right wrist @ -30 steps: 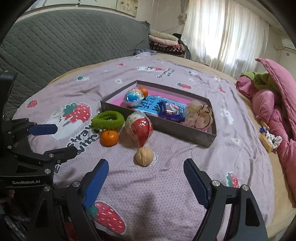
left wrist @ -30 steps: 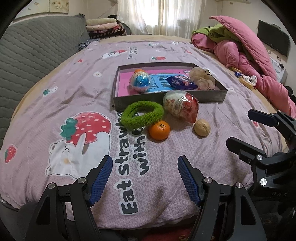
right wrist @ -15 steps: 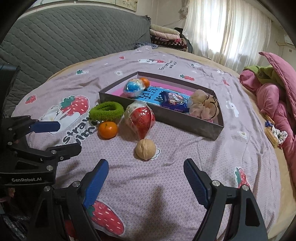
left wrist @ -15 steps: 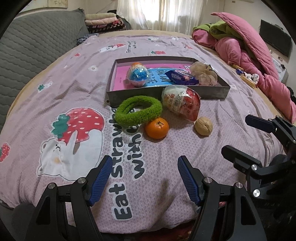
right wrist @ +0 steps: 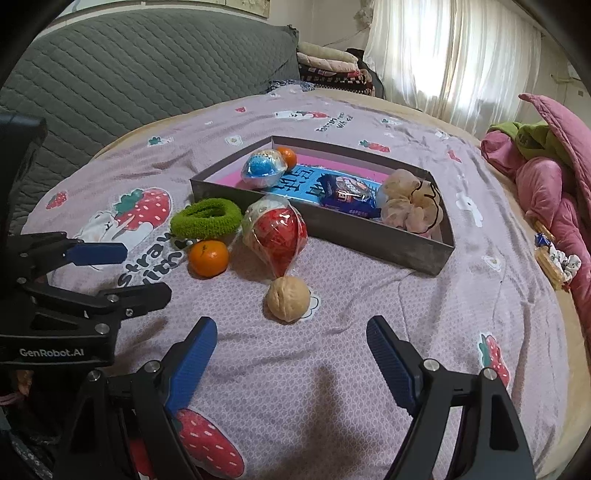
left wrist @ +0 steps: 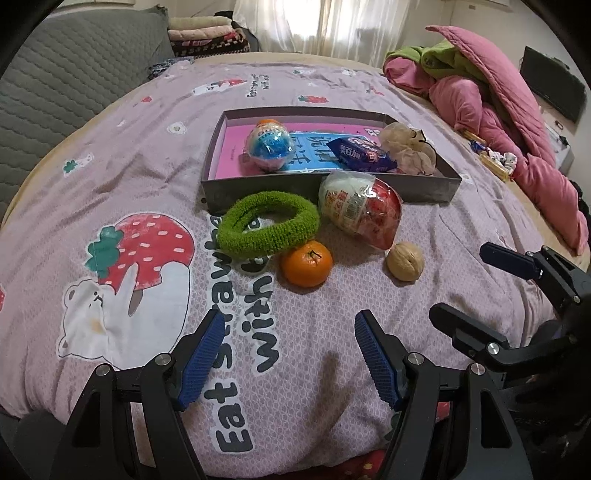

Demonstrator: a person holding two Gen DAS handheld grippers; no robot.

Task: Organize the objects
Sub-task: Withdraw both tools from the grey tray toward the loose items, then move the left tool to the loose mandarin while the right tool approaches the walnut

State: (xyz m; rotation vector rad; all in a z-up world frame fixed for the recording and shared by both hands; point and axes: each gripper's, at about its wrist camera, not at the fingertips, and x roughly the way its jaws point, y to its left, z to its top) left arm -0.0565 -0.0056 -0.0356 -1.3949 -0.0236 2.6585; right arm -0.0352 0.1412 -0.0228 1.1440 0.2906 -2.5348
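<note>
A grey shallow box (left wrist: 424,190) (right wrist: 369,242) lies on the bed, holding a blue toy egg (left wrist: 270,146) (right wrist: 263,168), a dark blue snack packet (left wrist: 360,154) (right wrist: 347,191), a beige scrunchie (left wrist: 408,151) (right wrist: 410,205) and a small orange (right wrist: 287,156). In front of it lie a green hair band (left wrist: 267,228) (right wrist: 205,218), an orange (left wrist: 306,263) (right wrist: 208,257), a red-and-white wrapped egg (left wrist: 360,208) (right wrist: 277,230) and a walnut (left wrist: 405,261) (right wrist: 288,298). My left gripper (left wrist: 290,356) is open and empty, short of the orange. My right gripper (right wrist: 291,363) is open and empty, short of the walnut.
The bed has a pink strawberry-print sheet (left wrist: 147,177). A pink and green duvet pile (left wrist: 480,92) lies at the right, a grey quilted headboard (right wrist: 129,74) at the left. Folded blankets (left wrist: 210,35) sit at the far end by a curtained window.
Both grippers have moved forward toward the objects in front of the box, which appear larger and nearer. Both stay open and empty. No object has moved.
</note>
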